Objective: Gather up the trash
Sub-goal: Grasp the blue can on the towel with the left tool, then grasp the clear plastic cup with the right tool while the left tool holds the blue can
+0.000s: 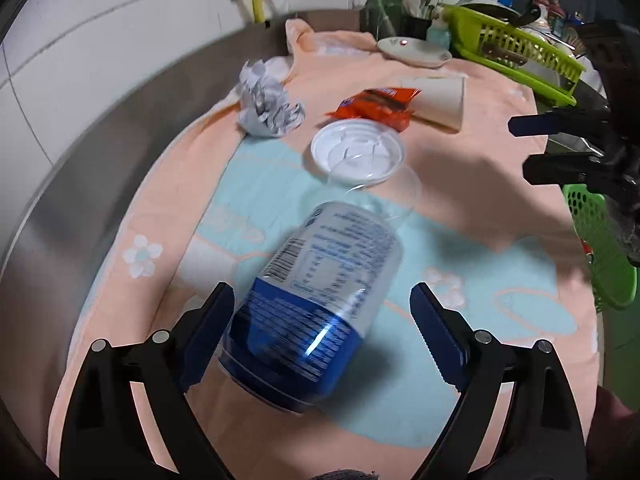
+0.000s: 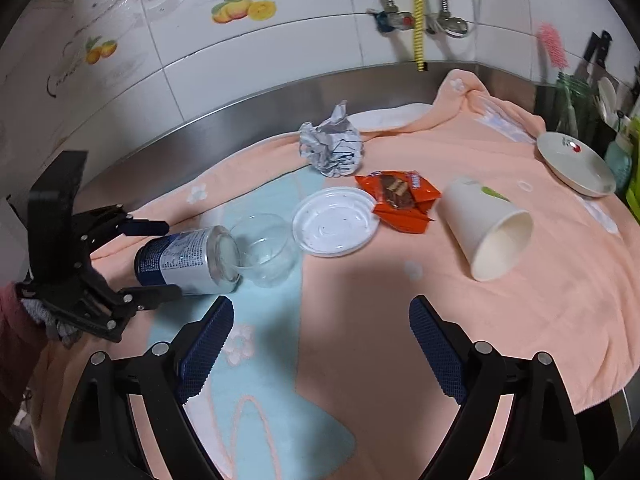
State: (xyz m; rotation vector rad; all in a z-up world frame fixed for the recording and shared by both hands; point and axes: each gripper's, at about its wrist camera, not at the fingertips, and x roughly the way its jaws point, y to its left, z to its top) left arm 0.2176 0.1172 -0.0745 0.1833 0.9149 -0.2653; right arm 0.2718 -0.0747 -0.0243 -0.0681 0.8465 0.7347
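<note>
A blue and silver can [image 1: 320,280] lies on its side on the peach and blue towel [image 1: 460,200]. My left gripper [image 1: 322,292] is open with the can between its fingers, the right-hand pad well clear of it. In the right wrist view the can [image 2: 188,258] sits between the left gripper [image 2: 173,259] fingers, its end against a tipped clear plastic cup [image 2: 266,250]. Beyond lie a white lid [image 2: 335,221], an orange wrapper [image 2: 400,198], crumpled paper [image 2: 332,146] and a tipped paper cup [image 2: 488,228]. My right gripper [image 2: 321,308] hangs open over bare towel, holding nothing.
A white plate [image 2: 576,164] rests at the towel's far right corner. A green dish rack [image 1: 516,48] with dishes stands behind it, and a green basket [image 1: 600,248] sits off the right edge. The steel counter rim and tiled wall with pipes bound the back.
</note>
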